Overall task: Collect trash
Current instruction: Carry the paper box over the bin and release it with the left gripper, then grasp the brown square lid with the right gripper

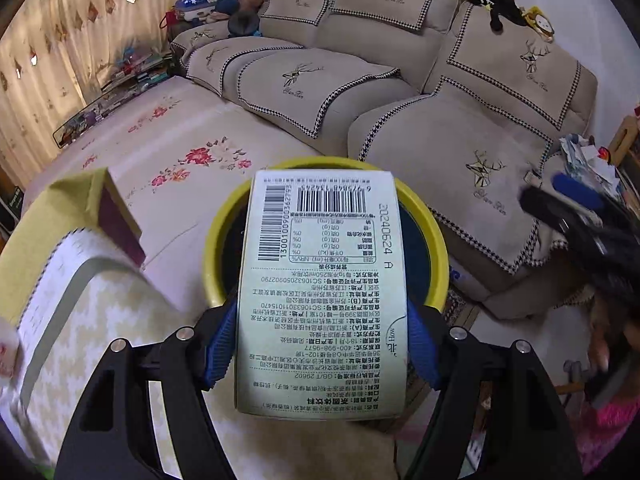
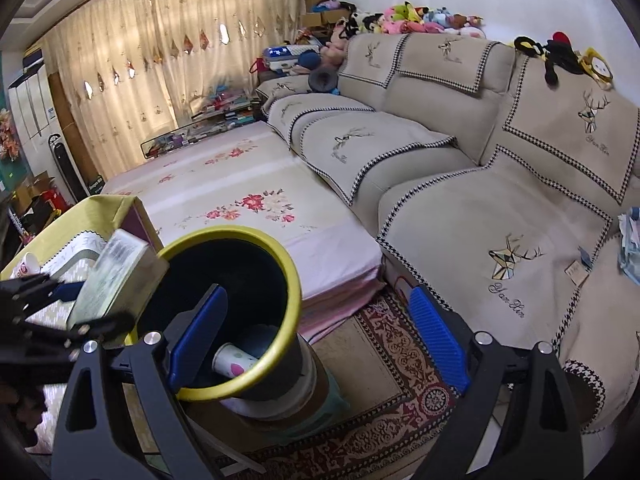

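My left gripper [image 1: 320, 344] is shut on a pale green carton box [image 1: 320, 292] printed with barcodes and text, holding it right above the yellow-rimmed black bin [image 1: 434, 240]. In the right wrist view the same box [image 2: 120, 276] hangs at the bin's left rim [image 2: 276, 248], with the left gripper [image 2: 48, 304] dark and blurred at the far left. Inside the bin lies a white cup with a pink mark [image 2: 234, 362]. My right gripper [image 2: 316, 336] is open and empty, its left finger over the bin's mouth, its right finger over the rug.
A beige sofa [image 2: 460, 208] with deer-print covers fills the right and back. A floral mattress [image 2: 256, 200] lies beside the bin. A table with a yellow-green cloth [image 1: 60, 216] is at the left. A patterned rug [image 2: 384, 380] covers the floor. The right gripper [image 1: 576, 216] shows blurred at right.
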`<state>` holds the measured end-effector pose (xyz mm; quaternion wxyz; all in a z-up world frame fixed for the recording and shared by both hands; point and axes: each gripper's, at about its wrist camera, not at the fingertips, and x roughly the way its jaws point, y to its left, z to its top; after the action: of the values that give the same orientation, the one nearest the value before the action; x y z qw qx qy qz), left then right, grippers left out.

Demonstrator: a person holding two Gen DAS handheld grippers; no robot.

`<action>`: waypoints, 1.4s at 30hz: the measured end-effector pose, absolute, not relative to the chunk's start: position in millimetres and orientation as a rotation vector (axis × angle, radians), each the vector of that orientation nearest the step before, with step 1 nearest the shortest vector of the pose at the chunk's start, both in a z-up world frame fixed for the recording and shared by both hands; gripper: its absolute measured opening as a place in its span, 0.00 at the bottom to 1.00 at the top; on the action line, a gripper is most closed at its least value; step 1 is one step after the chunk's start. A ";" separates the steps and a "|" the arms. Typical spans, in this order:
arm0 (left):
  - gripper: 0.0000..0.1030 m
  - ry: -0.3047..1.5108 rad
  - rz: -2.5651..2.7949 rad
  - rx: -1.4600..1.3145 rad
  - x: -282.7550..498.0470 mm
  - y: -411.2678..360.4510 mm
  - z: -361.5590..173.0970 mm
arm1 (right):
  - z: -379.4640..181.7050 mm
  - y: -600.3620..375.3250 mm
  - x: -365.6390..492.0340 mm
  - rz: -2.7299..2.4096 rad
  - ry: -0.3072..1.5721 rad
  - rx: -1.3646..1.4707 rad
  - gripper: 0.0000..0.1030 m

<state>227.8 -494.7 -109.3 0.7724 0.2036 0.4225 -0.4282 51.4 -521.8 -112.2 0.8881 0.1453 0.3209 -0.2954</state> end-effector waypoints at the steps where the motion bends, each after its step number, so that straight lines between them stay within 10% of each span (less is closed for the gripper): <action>1: 0.69 0.914 -0.917 0.438 231.9 -501.3 -110.8 | -112.0 -522.4 51.9 -0.615 0.670 0.304 0.85; 12: 0.93 0.744 -0.866 0.261 202.9 -424.3 -40.2 | -107.3 -495.4 61.8 -0.547 0.669 0.297 0.85; 42: 0.95 0.595 -0.168 -0.039 110.8 -3.8 -14.9 | -107.0 -200.8 196.8 0.182 0.805 0.087 0.86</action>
<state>110.8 -3.8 -14.9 0.9524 -0.0193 0.2926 -0.0827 196.8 -200.8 -107.0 0.9150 0.0420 0.3913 0.0885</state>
